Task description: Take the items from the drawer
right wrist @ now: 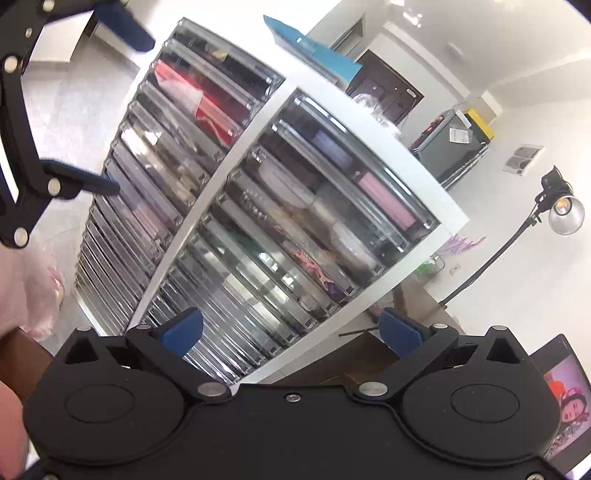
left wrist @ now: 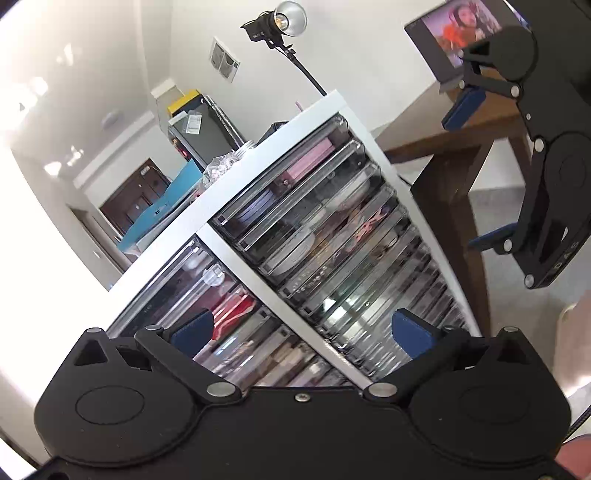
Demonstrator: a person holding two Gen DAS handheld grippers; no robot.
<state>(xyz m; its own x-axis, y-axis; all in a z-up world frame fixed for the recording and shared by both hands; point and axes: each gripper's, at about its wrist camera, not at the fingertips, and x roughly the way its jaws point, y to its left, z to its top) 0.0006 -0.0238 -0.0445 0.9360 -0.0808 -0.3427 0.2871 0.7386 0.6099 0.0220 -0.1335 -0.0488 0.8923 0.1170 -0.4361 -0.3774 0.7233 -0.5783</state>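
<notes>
A white drawer cabinet [left wrist: 295, 122] [right wrist: 406, 162] holds two columns of clear plastic drawers [left wrist: 314, 206] [right wrist: 295, 221], all pushed in. Through their fronts I make out a red item [left wrist: 236, 314] [right wrist: 214, 107], a pink item [left wrist: 310, 162] [right wrist: 388, 199] and pale round things. My left gripper [left wrist: 301, 332] is open in front of the cabinet, holding nothing; the right wrist view shows it at top left [right wrist: 110, 103]. My right gripper [right wrist: 291, 332] is also open and empty, a short way off the right column; in the left wrist view it hangs at the upper right [left wrist: 476, 171].
A dark wooden table [left wrist: 461, 147] stands right of the cabinet with a lit screen [left wrist: 458, 37] on it. A studio lamp [left wrist: 288, 18] on a stand rises behind. On the cabinet top lie a blue box [left wrist: 166, 206] and a clear jar [left wrist: 221, 166]. A pink sleeve [right wrist: 26, 295] shows at the left.
</notes>
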